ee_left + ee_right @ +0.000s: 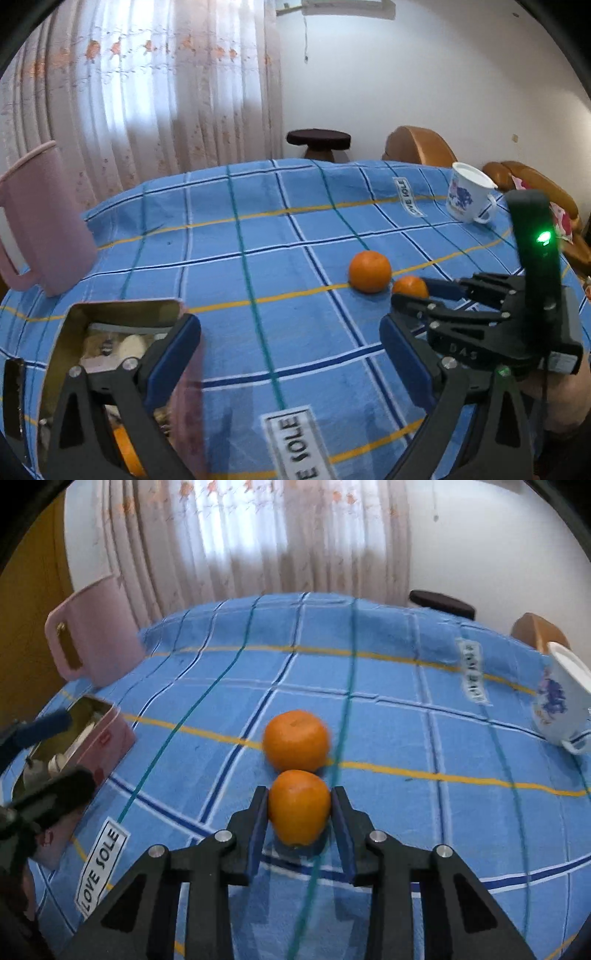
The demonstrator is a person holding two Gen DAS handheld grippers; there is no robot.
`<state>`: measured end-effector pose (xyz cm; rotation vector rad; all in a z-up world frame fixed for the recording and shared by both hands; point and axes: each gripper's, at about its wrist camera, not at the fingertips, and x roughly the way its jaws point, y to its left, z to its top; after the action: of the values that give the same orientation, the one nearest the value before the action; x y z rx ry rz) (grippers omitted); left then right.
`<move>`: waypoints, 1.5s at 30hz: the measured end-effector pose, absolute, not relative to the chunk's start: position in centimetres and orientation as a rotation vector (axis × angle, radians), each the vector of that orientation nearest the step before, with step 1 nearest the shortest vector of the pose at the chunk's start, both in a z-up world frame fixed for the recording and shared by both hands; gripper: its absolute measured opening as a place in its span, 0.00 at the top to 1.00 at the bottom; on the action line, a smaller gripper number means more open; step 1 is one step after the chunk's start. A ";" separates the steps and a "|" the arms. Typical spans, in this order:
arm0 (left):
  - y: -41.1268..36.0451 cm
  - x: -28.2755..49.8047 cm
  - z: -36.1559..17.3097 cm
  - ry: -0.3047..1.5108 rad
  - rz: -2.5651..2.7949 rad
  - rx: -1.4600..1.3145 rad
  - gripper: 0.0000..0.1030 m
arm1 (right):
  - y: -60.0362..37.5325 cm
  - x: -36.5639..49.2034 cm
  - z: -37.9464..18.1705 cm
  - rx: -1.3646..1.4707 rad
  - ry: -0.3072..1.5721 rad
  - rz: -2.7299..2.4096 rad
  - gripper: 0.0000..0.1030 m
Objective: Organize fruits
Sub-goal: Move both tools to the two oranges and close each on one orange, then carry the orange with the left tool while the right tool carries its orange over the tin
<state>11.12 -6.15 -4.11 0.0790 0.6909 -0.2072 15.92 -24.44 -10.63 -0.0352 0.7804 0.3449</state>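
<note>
Open cloth (258,266) between tin (122,314), oranges (370,271)

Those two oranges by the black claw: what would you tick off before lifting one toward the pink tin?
1. Right gripper shut on the near orange, a pad on each side: ok.
2. Orange centred between the pads: ok.
3. Far orange apart from the near one: cannot tell, they look very close.
4. Left gripper open and holding nothing: ok.
5. Pink tin open to receive fruit: ok.
6. Room left in the tin: cannot tell.
</note>
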 end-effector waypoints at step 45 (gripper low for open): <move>-6.4 9.3 -4.9 0.709 -0.314 0.011 0.53 | -24.0 9.0 -6.1 0.020 0.556 0.391 0.65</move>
<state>9.25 -6.36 -4.93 0.0109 0.7092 -0.3138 9.03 -23.98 -6.14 0.0202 0.5557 0.3915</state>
